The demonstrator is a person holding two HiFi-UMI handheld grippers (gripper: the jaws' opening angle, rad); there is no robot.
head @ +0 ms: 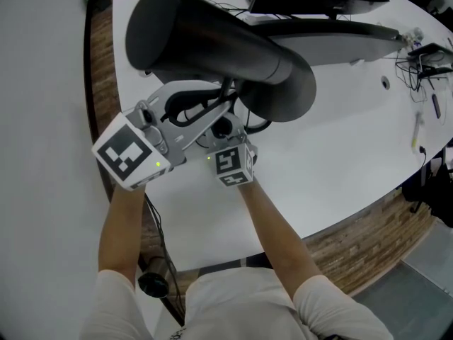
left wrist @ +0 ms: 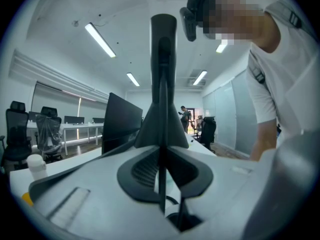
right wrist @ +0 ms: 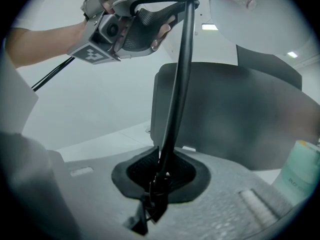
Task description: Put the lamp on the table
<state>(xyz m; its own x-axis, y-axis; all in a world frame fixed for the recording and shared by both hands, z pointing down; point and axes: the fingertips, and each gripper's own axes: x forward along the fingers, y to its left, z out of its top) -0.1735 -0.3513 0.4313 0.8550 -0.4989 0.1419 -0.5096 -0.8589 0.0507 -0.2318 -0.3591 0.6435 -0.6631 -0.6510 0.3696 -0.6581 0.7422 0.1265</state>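
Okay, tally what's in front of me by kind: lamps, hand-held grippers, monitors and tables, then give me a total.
Lamp: 1
Hand-held grippers: 2 (left hand-held gripper, right hand-held gripper)
Monitor: 1
Table: 1
Total: 5

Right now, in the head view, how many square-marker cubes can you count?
2. The left cube sits at the picture's left; the right cube just beside it, below the lamp. None seems hidden.

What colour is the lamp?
Black. The lamp shows best in the head view.
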